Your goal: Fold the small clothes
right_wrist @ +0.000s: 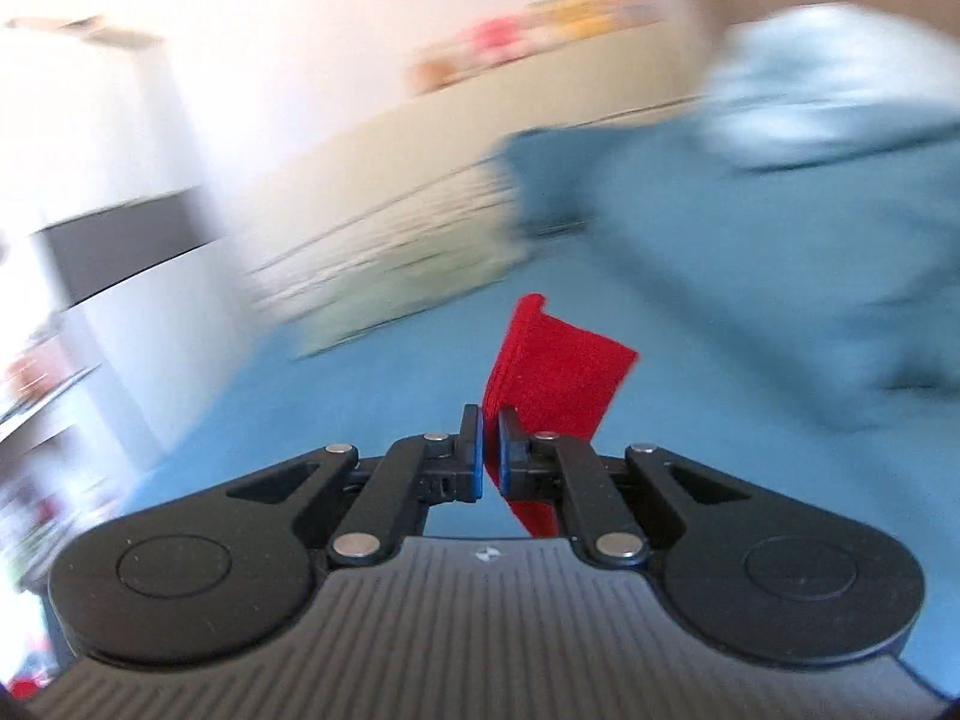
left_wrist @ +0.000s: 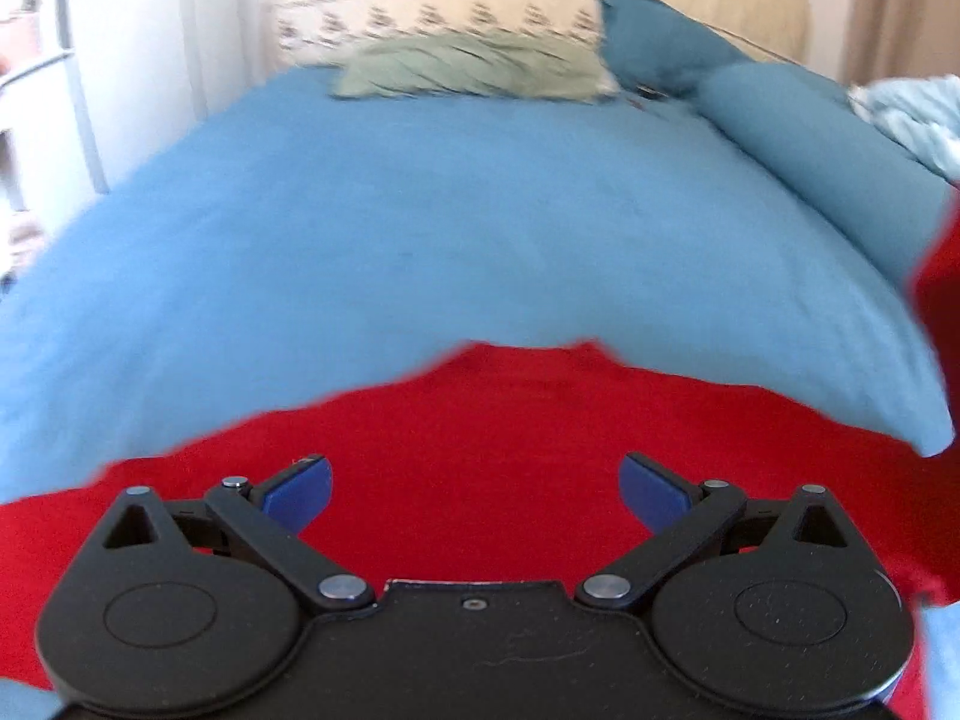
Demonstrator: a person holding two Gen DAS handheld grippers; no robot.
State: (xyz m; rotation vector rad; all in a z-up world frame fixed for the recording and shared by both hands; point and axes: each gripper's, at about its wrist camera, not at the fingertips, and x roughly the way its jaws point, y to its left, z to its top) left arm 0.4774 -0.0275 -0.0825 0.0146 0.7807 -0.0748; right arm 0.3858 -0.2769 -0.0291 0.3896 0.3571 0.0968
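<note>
A red garment lies on the blue bedsheet, spread under my left gripper. The left gripper is open, its blue pads wide apart just above the red cloth. In the right wrist view my right gripper is shut on a strip of the red garment, which sticks up past the fingertips, lifted above the bed. The right wrist view is motion-blurred. A raised red part also shows at the right edge of the left wrist view.
A green patterned pillow and a beige pillow lie at the head of the bed. Blue pillows and a pale blue striped cloth sit to the right. A white cabinet stands left of the bed.
</note>
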